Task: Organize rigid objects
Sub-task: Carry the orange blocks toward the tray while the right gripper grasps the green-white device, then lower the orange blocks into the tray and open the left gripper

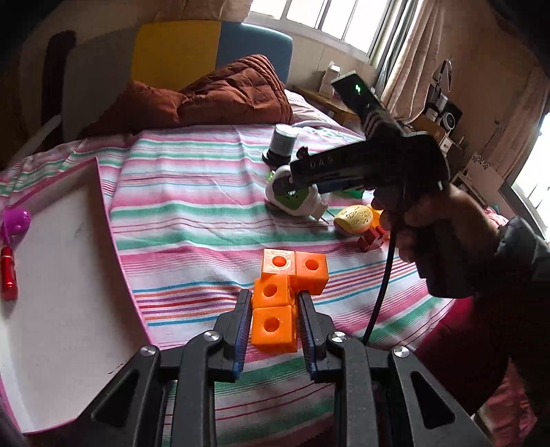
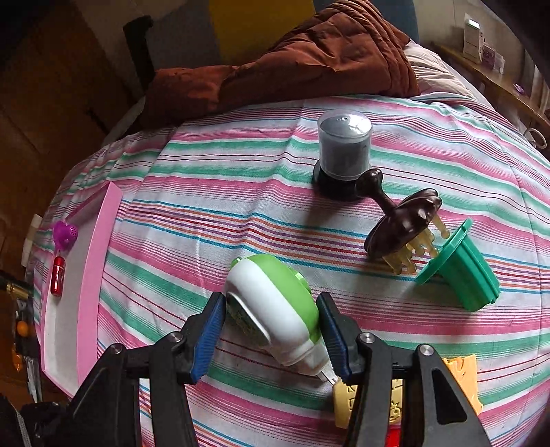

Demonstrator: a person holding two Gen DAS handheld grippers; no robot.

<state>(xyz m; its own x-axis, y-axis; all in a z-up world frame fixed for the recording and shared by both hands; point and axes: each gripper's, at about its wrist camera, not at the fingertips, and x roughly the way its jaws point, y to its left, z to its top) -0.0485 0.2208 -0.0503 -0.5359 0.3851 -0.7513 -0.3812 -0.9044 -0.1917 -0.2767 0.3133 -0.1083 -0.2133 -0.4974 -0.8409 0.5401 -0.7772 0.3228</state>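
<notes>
A broad bare band of striped bedspread [image 1: 192,213] lies open between the pink-rimmed tray [image 1: 103,220] at the bed's left edge and the clutter toward the right. There the grey canister [image 2: 343,148], brown scalp brush [image 2: 402,223] and tipped green cup [image 2: 464,271] crowd together, leaving only narrow gaps. The rumpled brown quilt [image 2: 309,62] blocks the bed's far end.

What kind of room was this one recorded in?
Most likely a bedroom: the objects lie on a bed with a striped sheet, a rumpled brown quilt is piled at its far end, and curtained windows stand behind.
</notes>
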